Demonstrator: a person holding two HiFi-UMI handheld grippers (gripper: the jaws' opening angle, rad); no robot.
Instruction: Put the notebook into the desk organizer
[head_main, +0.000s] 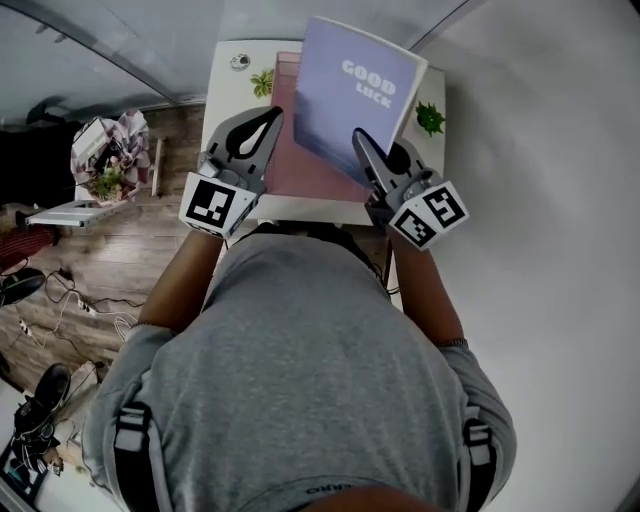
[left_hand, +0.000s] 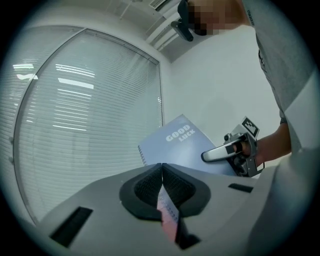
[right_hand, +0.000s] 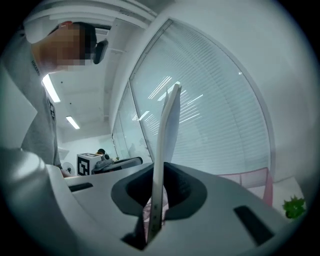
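Observation:
A lavender spiral notebook (head_main: 355, 95) printed "GOOD LUCK" stands tilted over the pink desk organizer (head_main: 300, 165) on the small white table (head_main: 225, 95). My right gripper (head_main: 360, 138) is shut on the notebook's near edge; in the right gripper view the notebook (right_hand: 167, 130) rises edge-on between the pads of that gripper (right_hand: 162, 165). My left gripper (head_main: 270, 118) hovers at the organizer's left side. Its pads (left_hand: 161, 165) meet, and only a sliver of pink shows low in the gap. In the left gripper view I see the notebook (left_hand: 177, 145) and the right gripper (left_hand: 207, 156) ahead.
Small green plant ornaments (head_main: 430, 118) (head_main: 262, 82) and a round white item (head_main: 240, 62) sit on the table beside the organizer. A window with blinds (left_hand: 90, 115) is behind the table and a white wall to the right. Wooden floor with clutter and a shelf (head_main: 70, 212) lies to the left.

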